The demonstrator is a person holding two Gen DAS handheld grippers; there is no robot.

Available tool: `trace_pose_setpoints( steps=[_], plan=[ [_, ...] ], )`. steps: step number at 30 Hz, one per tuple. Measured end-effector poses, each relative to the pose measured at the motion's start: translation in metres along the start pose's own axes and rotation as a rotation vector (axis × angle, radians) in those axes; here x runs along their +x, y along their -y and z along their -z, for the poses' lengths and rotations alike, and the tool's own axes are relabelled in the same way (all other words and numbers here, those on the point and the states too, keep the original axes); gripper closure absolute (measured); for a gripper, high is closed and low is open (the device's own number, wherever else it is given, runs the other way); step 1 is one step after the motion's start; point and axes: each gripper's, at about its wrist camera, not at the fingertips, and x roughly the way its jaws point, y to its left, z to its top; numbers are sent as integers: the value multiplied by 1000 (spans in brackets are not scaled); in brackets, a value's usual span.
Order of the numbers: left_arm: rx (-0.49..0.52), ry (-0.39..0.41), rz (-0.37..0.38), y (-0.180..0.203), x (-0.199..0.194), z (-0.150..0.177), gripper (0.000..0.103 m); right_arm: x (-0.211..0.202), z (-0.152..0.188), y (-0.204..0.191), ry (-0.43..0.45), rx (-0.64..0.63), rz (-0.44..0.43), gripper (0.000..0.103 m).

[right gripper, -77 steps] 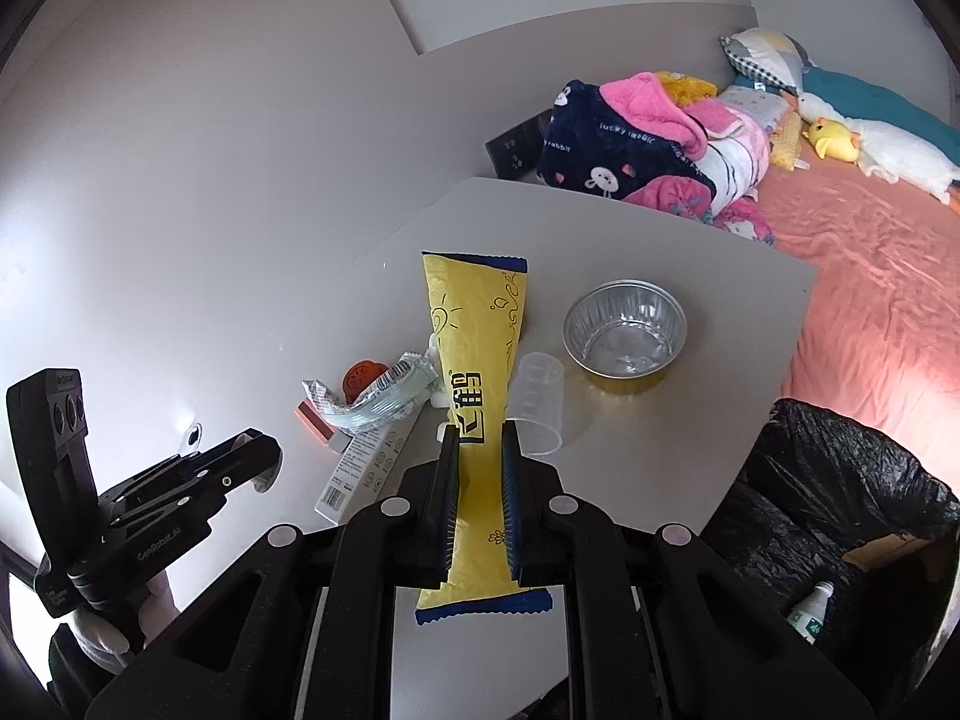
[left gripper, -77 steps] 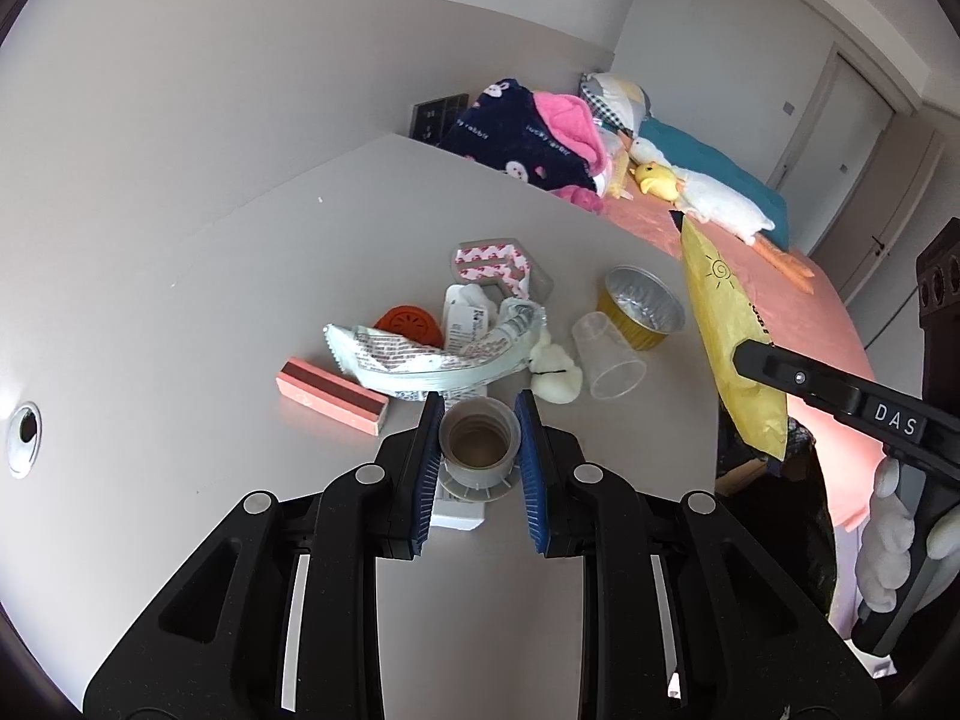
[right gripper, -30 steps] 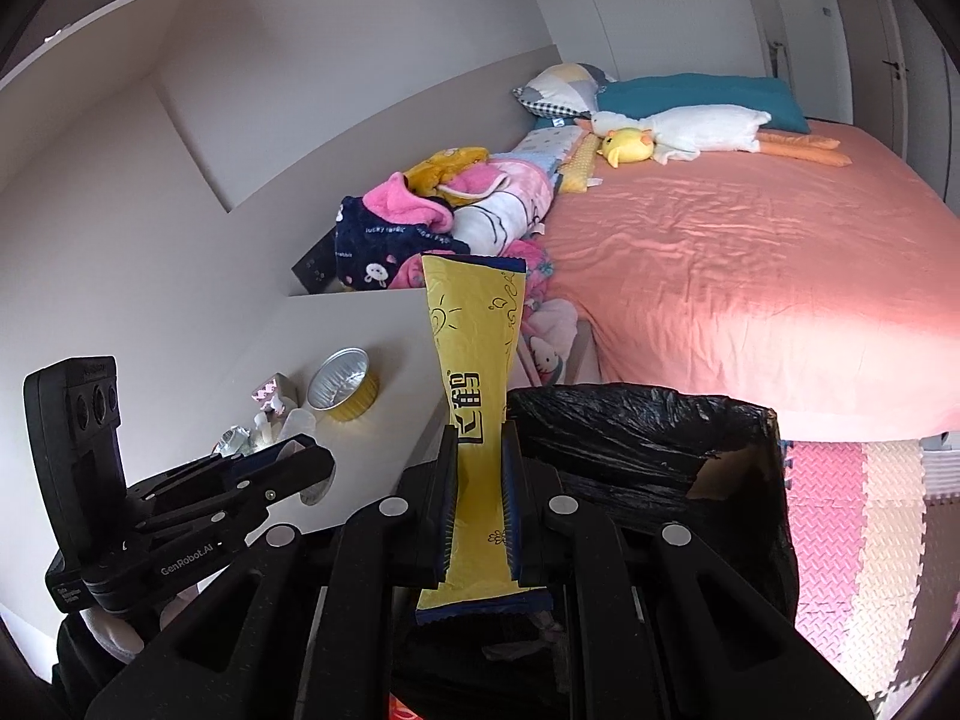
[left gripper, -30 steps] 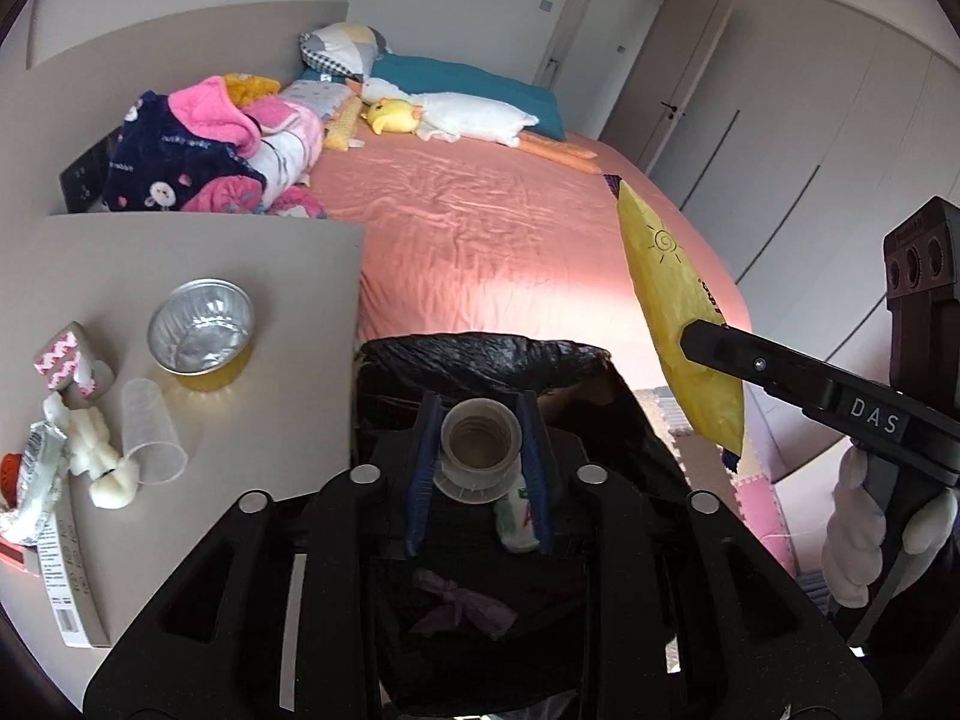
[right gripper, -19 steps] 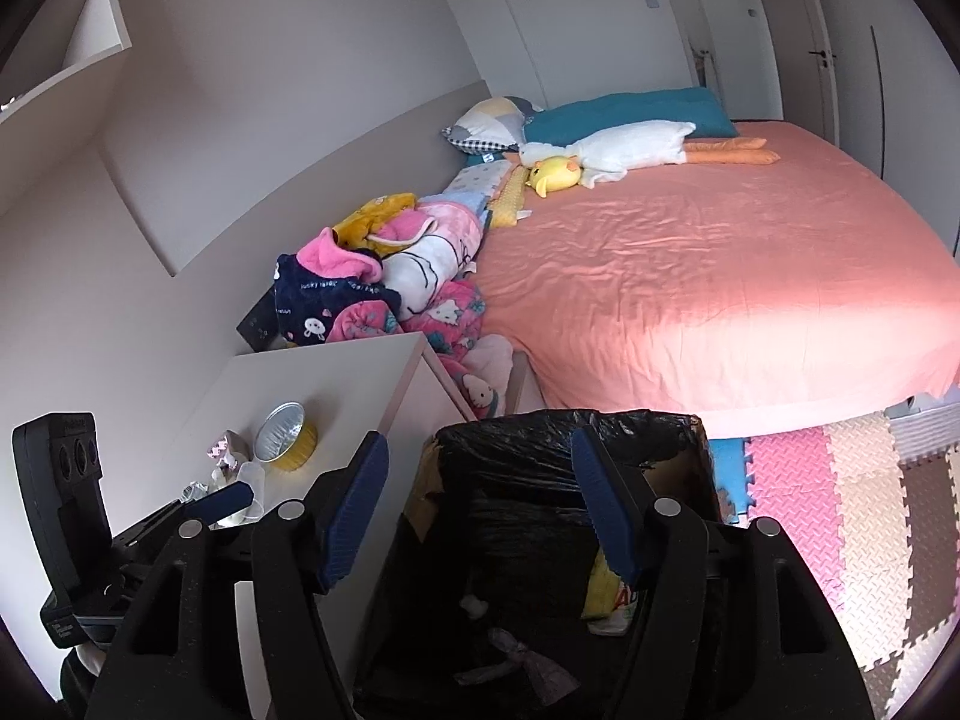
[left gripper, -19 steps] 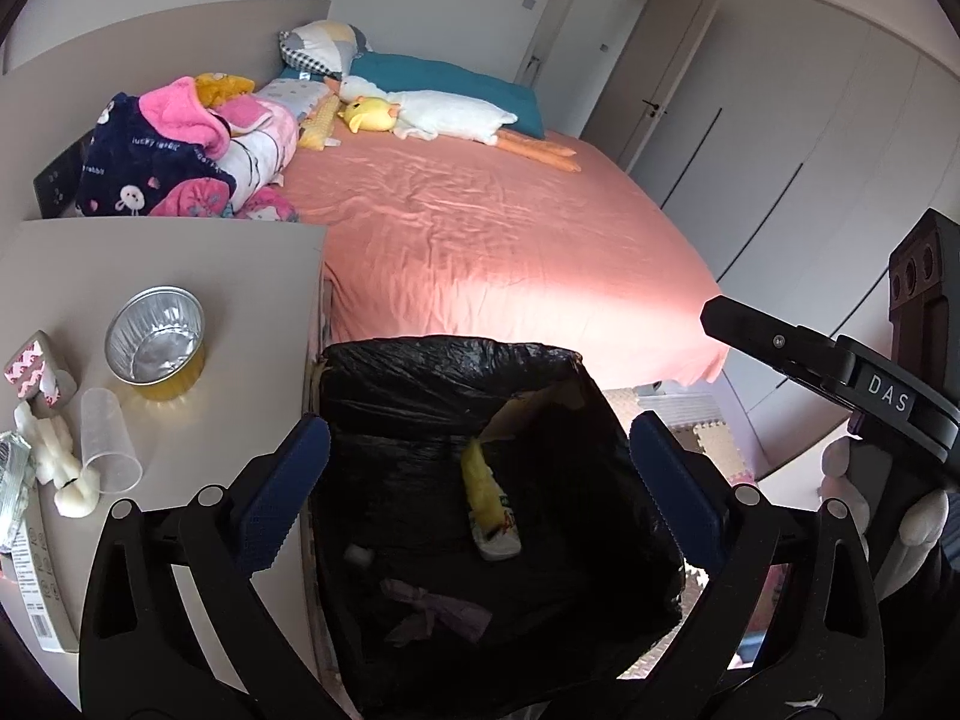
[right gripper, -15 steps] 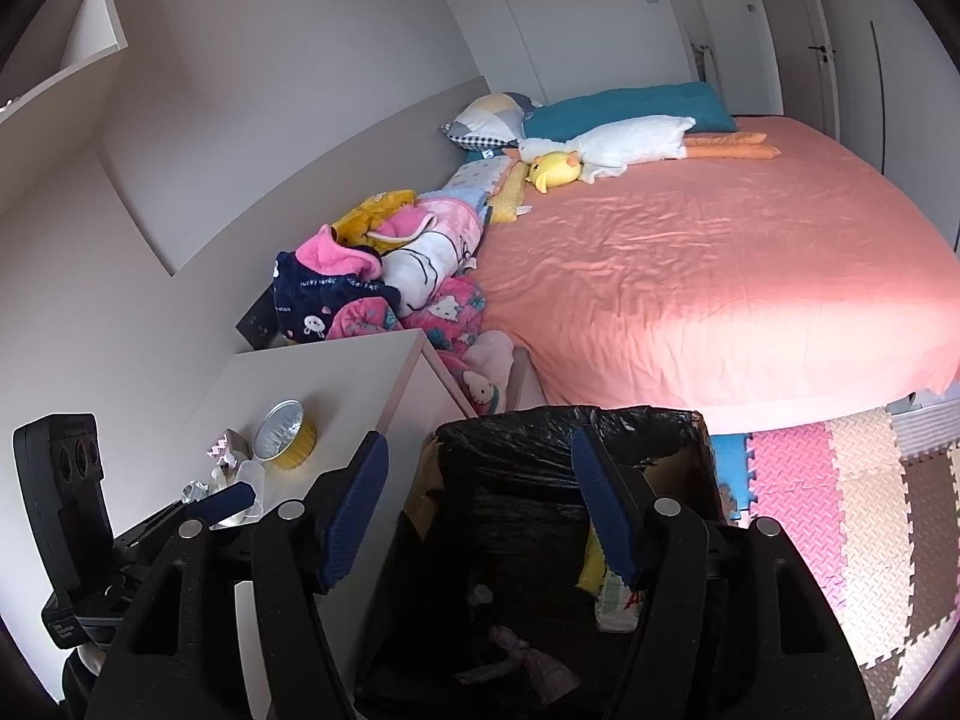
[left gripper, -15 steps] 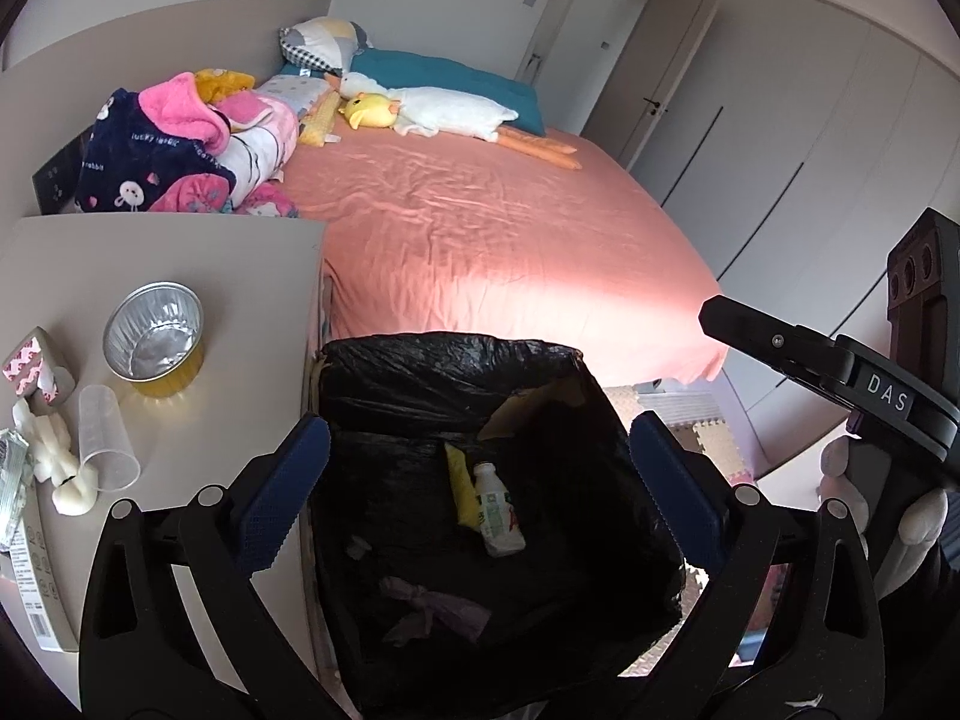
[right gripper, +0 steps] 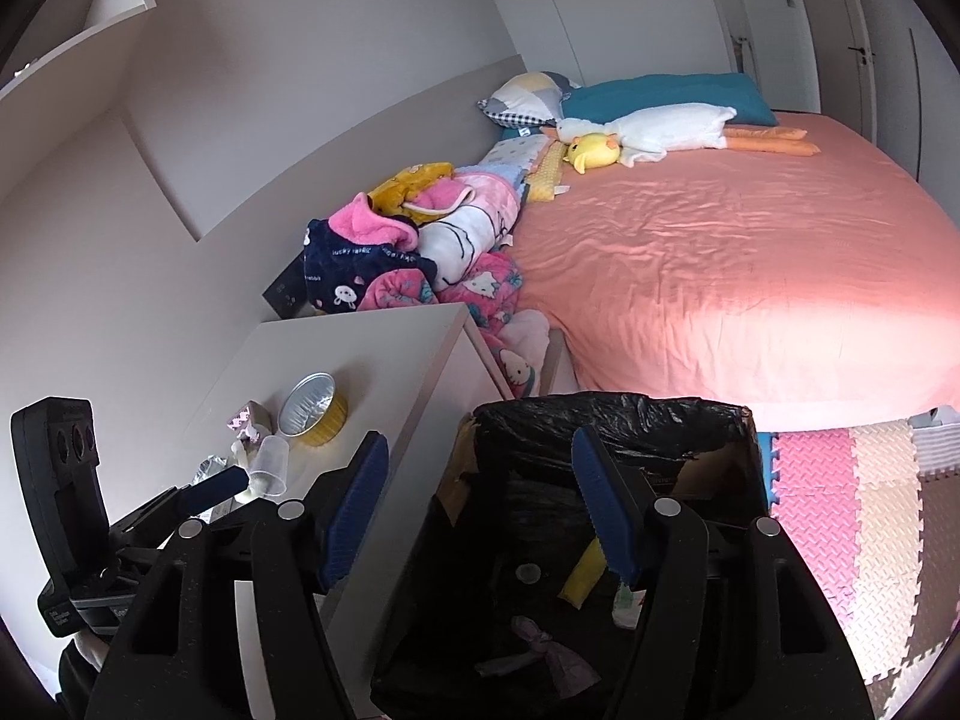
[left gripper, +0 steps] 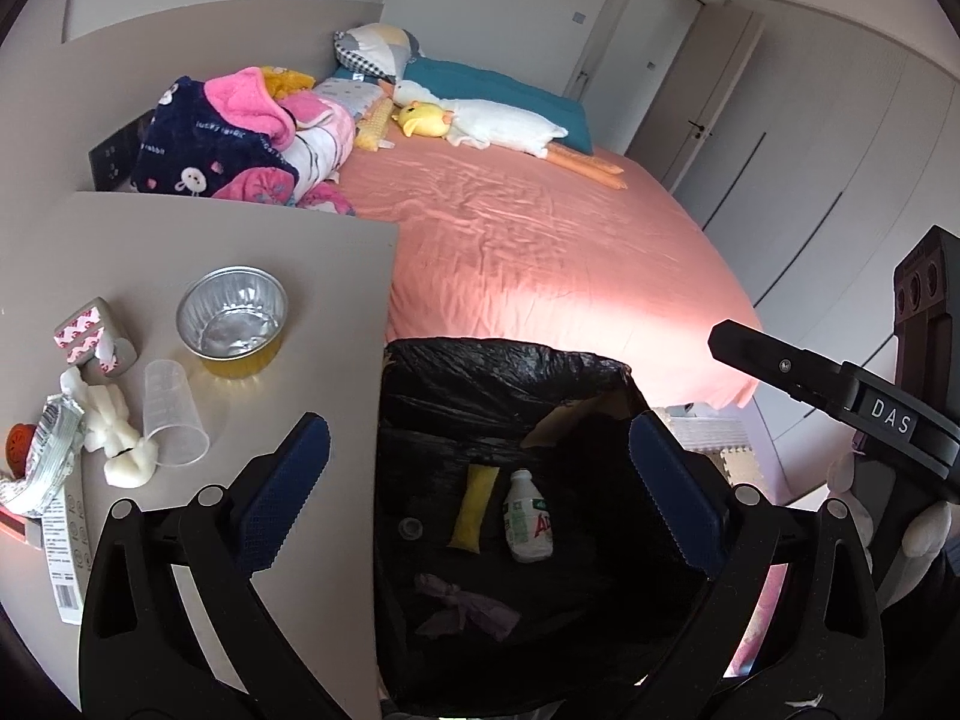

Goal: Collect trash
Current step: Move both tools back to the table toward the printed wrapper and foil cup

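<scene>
Since a second ago both grippers have let go: the small cup that sat between the left pads and the yellow packet pinched by the right one are out of the jaws, which have just been opening. The left gripper (left gripper: 480, 489) now stands spread wide with nothing between its two blue pads (left gripper: 285, 495); the right gripper (right gripper: 480, 510) is also parted and empty, though less widely. Both hang over the bin (left gripper: 498, 360), a box lined with one black bag, standing against the side of the table (left gripper: 180, 228).

At the bottom of the bin lie four things that can be counted: one yellow packet (left gripper: 474, 507), one small white bottle (left gripper: 527, 519) just beside it, one round cup (left gripper: 410, 528) seen from above to the left of the packet, and one crumpled purplish scrap (left gripper: 468, 600) nearer the camera.

On the table the rest of the trash waits in a loose cluster near its left end: one foil bowl (left gripper: 233, 315), one clear plastic cup (left gripper: 174, 414) on its side, one white lumpy piece (left gripper: 123, 450) touching the cup's mouth, one silver wrapper (left gripper: 45, 462), one pink-and-white patterned box (left gripper: 90, 342), one orange disc (left gripper: 21, 441) partly hidden by the wrapper, and one long white label strip (left gripper: 63, 546).

Beyond the table lies a bed (left gripper: 540, 252) with a salmon sheet, one heap of clothes (left gripper: 240, 144) and one plush goose (left gripper: 480, 126).
</scene>
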Motion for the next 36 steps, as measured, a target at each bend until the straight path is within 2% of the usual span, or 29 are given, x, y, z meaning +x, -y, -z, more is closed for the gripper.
trace_pose_setpoints(
  steps=[19,23,25,26,27,30,36],
  plan=[
    [-120,87,-211,-71,-45,18,8,52,3,-66,-101,-113,-97,38],
    [-143,100,-252,-89,-54,21,12,65,3,-83,-121,-135,-111,38],
    [-148,104,-277,-98,-58,21,18,72,4,-90,-132,-142,-116,38],
    [-152,104,-285,-103,-59,22,23,76,4,-94,-138,-144,-120,37],
    [-157,100,-292,-108,-60,23,27,79,4,-97,-141,-145,-126,31],
    [-179,90,-315,-123,-62,27,33,85,4,-105,-139,-150,-137,23],
    [-193,80,-349,-145,-65,28,35,104,4,-121,-148,-176,-118,16]
  ],
)
